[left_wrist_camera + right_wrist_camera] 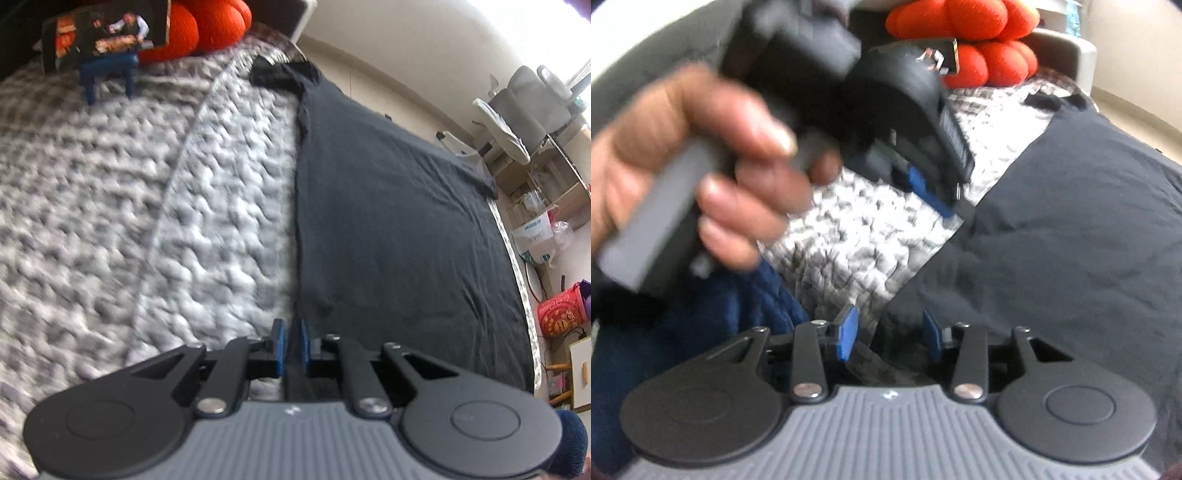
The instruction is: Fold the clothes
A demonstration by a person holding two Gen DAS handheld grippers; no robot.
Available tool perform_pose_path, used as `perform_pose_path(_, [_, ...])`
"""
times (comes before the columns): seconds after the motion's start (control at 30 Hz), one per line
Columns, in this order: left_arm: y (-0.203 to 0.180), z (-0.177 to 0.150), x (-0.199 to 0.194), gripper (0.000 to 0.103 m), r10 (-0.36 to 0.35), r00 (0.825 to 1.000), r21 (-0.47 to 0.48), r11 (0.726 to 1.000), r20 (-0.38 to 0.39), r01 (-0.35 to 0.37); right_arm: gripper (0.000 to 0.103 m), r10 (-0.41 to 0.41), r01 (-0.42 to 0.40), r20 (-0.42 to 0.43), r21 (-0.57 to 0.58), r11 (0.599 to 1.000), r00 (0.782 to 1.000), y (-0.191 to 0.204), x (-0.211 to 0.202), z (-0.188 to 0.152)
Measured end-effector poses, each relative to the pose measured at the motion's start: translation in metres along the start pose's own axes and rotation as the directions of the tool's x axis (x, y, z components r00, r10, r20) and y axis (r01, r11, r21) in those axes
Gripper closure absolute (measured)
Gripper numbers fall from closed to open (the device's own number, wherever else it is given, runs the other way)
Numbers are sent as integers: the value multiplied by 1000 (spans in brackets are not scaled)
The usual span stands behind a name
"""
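The left gripper [292,345] is sitting nearest the left wrist camera, its blue pads drawn together and pinching the near left edge of the black garment [399,221]. That garment is lying spread flat over the right part of the bed, its straight left edge running away from the gripper toward a bunched dark end at the far side. It is resting on a grey and white knitted blanket [147,206], which is covering the bed's left part. At the far end an orange cushion [207,26] is leaning beside a screen [103,33] propped on a small blue stand [109,75]. Off the bed's right side a grey chair [524,107], shelves with boxes and a red bag [561,314] are standing along the wall.

In the right wrist view the right gripper [890,334] is hanging with its blue pads standing apart, straddling the garment's near corner where the dark cloth meets the blanket; the pads are not pressing on it. A hand [687,166] is gripping the grey handle of the left gripper at the upper left, blurred, with that tool's blue pad touching the garment's edge. Dark blue fabric [701,325] is showing at the near left.
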State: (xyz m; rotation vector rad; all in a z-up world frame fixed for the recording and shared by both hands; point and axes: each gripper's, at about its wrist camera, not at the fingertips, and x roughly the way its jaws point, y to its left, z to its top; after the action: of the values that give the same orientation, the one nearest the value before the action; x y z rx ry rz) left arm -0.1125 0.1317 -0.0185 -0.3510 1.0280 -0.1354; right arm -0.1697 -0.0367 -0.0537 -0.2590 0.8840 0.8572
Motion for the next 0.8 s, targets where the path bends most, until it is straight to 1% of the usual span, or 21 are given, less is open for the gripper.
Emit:
perform_pose_path(0.07, [7, 2, -2, 95, 3, 1000, -6, 1000, 1, -3, 63, -42, 41, -36, -26, 999, 998, 7, 11, -4])
perform_pose_path(0.13, [13, 3, -2, 95, -1, 1000, -20, 1000, -4, 1, 71, -93, 90, -62, -47, 995, 994, 13, 20, -8])
perform_pose_path(0.17, [15, 3, -3, 95, -6, 1000, -28, 1000, -4, 6, 83, -123, 119, -68, -53, 991, 990, 14, 23, -9])
perform_pose_path(0.2, [17, 3, -4, 94, -11, 1000, -36, 999, -3, 11, 94, -144, 141, -68, -49, 989, 987, 12, 24, -10])
perform_pose_path(0.23, [18, 4, -4, 94, -13, 1000, -37, 999, 1, 13, 99, -144, 143, -66, -29, 989, 987, 9, 23, -10])
perform_pose_path(0.27, [18, 4, -4, 94, -16, 1000, -37, 999, 5, 16, 103, -141, 140, -62, -6, 990, 988, 6, 20, -10])
perform_pose_path(0.33, [18, 4, -4, 94, -22, 1000, -37, 999, 7, 22, 103, -133, 135, -56, 42, 990, 990, 0, 15, -8])
perform_pose_path(0.37, [19, 4, -4, 94, -26, 1000, -37, 999, 8, 27, 103, -112, 115, -48, 69, 991, 993, -2, 11, -6])
perform_pose_path(0.43, [20, 4, -5, 94, -30, 999, -36, 999, 12, 30, 102, 15, -15, -4, 178, 984, 1000, -10, -2, -2])
perform_pose_path(0.47, [20, 5, -5, 94, -29, 999, -36, 999, 14, 30, 101, 48, -52, 23, 205, 977, 999, -11, -9, 1])
perform_pose_path(0.53, [20, 6, -4, 95, -24, 1000, -39, 999, 18, 25, 100, 84, -96, 61, 235, 967, 995, -13, -20, 7])
perform_pose_path(0.63, [21, 8, -2, 95, -18, 1000, -51, 999, 22, 19, 100, 125, -138, 63, 283, 949, 990, -25, -21, 11])
perform_pose_path(0.7, [21, 8, -1, 94, -18, 1000, -52, 998, 22, 20, 100, 118, -121, 27, 290, 949, 993, -28, -16, 10])
perform_pose_path(0.8, [20, 9, 0, 94, -22, 999, -47, 999, 24, 23, 100, 132, -129, 9, 288, 949, 991, -25, -14, 5])
